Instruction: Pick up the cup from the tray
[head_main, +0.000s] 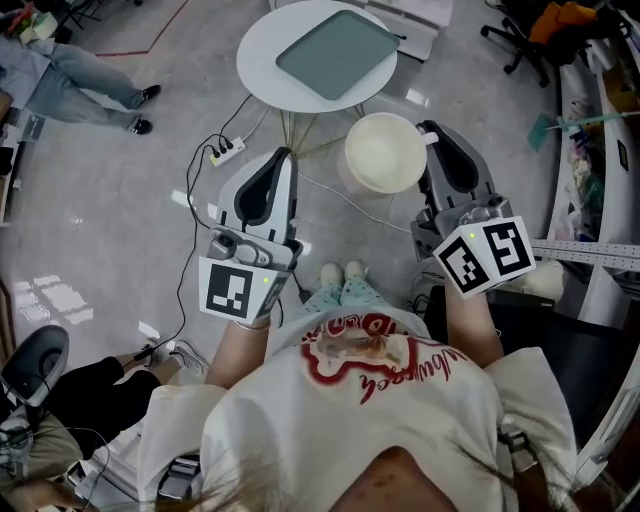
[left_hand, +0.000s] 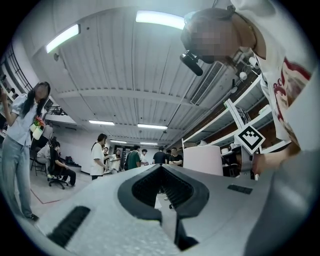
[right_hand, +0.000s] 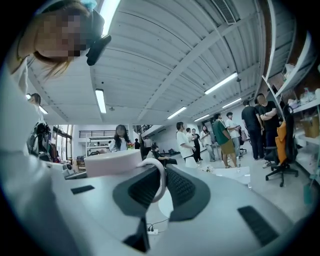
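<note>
Cup (head_main: 385, 152), cream-white, is pinched by its loop handle (right_hand: 160, 176) in the right gripper's (head_main: 432, 136) fingers (right_hand: 189, 189); left gripper's (head_main: 283, 156) fingers (left_hand: 144, 190) meet, empty.

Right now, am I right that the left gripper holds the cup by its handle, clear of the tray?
Not quite: it is the right gripper that holds the cup by its handle, clear of the tray. The right gripper view shows it.
</note>
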